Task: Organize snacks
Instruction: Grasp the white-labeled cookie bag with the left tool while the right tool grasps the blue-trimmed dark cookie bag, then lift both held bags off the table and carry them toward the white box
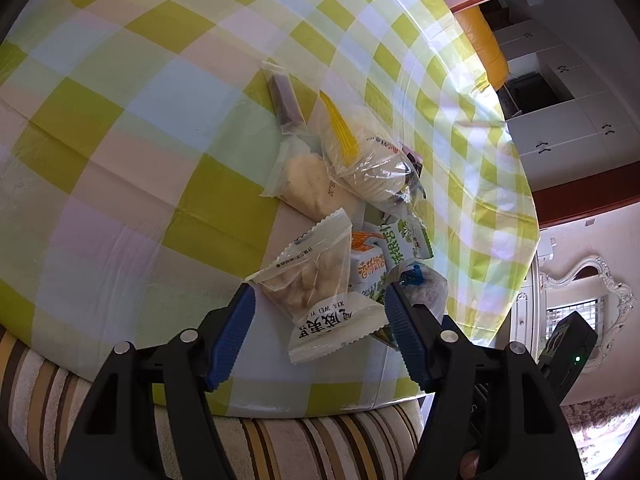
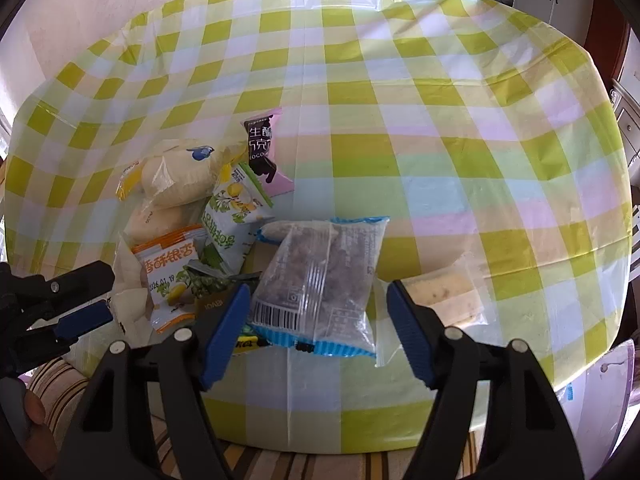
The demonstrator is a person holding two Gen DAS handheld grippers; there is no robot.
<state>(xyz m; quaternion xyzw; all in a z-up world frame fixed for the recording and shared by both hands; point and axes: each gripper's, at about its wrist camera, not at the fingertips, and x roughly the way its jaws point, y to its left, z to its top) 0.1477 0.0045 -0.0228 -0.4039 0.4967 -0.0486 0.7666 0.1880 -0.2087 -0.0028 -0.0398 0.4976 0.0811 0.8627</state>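
Note:
A pile of snack packets lies on a table with a green-checked cloth (image 2: 400, 120). In the left wrist view my left gripper (image 1: 320, 312) is open around a clear-and-white packet of pale biscuits (image 1: 320, 292). Beyond it lie an orange-and-white packet (image 1: 366, 264), a green packet (image 1: 404, 240), a round rice-cracker bag (image 1: 368, 160) and a dark bar (image 1: 282, 100). In the right wrist view my right gripper (image 2: 316, 308) is open around a clear blue-edged packet of dark pieces (image 2: 320, 280). The left gripper (image 2: 76, 300) shows at the left edge.
A pink-and-black chocolate packet (image 2: 266, 148) lies behind the pile. A clear bag with a pale bar (image 2: 444, 292) lies right of my right gripper. A striped cushion (image 1: 300, 448) runs along the table's near edge. White cabinets (image 1: 560, 92) and a mirror (image 1: 592, 296) stand beyond the table.

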